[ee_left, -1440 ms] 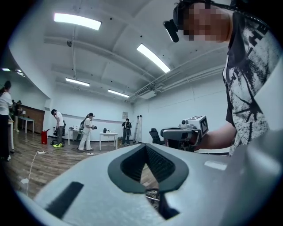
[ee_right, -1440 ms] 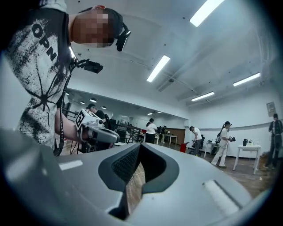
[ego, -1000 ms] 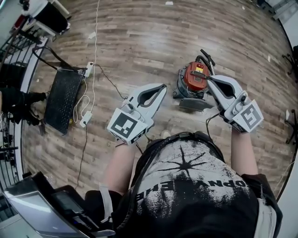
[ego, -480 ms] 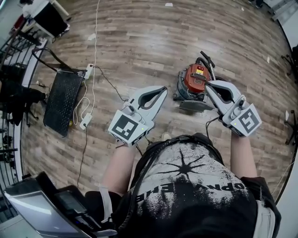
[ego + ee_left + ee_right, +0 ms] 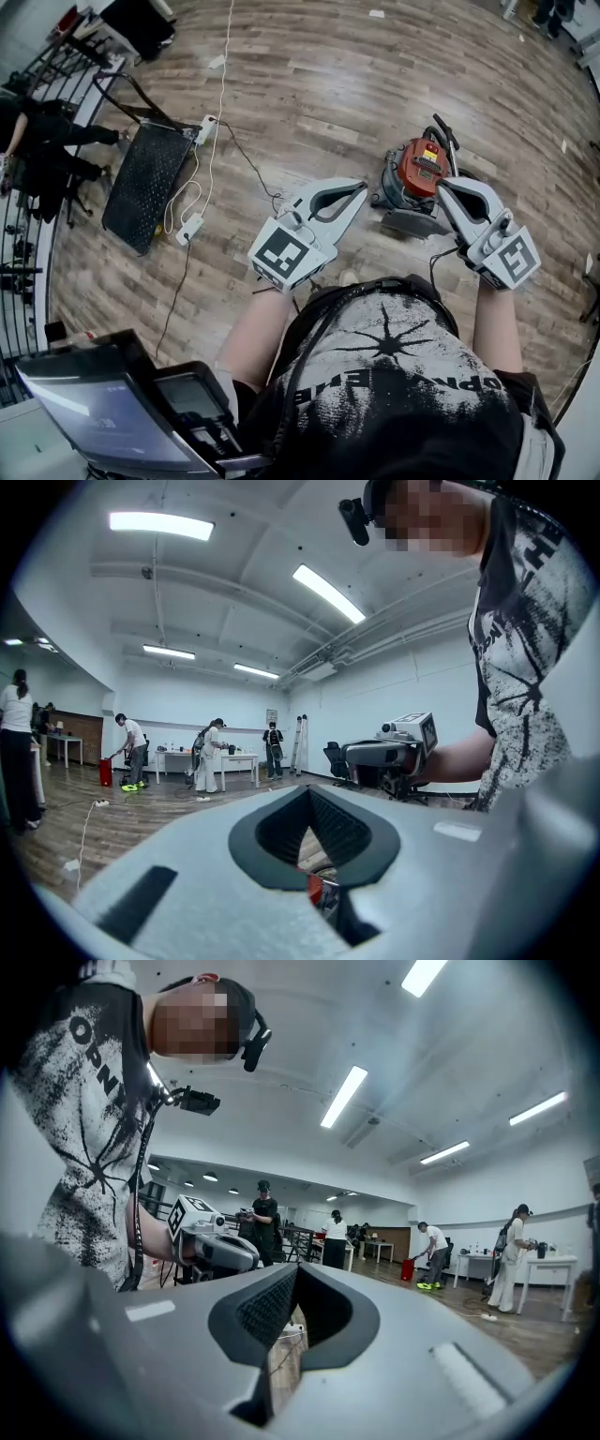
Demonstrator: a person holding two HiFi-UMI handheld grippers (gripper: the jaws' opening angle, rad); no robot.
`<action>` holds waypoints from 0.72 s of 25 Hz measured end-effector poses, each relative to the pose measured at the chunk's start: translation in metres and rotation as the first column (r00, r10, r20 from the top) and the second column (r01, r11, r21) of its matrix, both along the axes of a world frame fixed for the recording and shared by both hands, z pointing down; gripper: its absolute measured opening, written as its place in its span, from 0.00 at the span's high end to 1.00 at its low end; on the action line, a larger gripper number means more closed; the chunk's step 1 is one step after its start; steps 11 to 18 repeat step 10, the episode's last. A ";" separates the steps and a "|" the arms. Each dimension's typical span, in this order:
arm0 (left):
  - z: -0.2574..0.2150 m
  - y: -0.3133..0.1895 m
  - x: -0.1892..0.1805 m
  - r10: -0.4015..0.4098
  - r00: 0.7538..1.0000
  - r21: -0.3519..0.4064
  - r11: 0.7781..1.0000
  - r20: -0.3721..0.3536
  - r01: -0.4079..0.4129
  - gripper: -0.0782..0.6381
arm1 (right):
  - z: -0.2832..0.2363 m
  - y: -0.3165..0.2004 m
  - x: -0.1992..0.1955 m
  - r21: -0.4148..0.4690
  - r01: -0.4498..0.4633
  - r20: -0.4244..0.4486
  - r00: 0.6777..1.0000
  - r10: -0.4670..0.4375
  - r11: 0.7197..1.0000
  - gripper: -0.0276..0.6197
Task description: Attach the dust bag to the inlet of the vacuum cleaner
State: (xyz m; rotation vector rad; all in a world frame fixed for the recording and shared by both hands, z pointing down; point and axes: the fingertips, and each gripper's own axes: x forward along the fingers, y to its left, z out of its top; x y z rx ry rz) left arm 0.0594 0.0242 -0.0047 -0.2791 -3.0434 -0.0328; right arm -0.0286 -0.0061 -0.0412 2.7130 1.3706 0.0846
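Note:
A red and black vacuum cleaner (image 5: 419, 169) stands on the wood floor, with a flat grey piece (image 5: 411, 223) lying just in front of it. I cannot pick out a dust bag. My right gripper (image 5: 442, 184) is shut and empty, its tip over the vacuum's right side. My left gripper (image 5: 362, 189) is also shut and empty, pointing at the vacuum from the left and a little short of it. In the left gripper view the shut jaws (image 5: 307, 789) frame a bit of the red body (image 5: 314, 891). The right gripper view shows shut jaws (image 5: 292, 1269) above bare floor.
A black ribbed mat (image 5: 145, 183) lies to the left with a white power strip (image 5: 190, 226) and cables (image 5: 220, 84) beside it. A railing (image 5: 19, 272) borders the left edge. A grey screen unit (image 5: 103, 408) is at the lower left. Several people work at far tables (image 5: 211, 759).
The head view has shifted, so the vacuum and both grippers sit lower and further right in the picture. The right gripper dropped slightly beside the vacuum. Both jaws stay shut.

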 end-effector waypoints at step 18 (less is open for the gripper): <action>0.001 0.004 0.026 -0.043 0.999 0.003 0.999 0.014 0.043 0.89 | 0.003 0.007 0.028 -0.007 0.048 -0.002 0.999 -0.048 0.999 0.95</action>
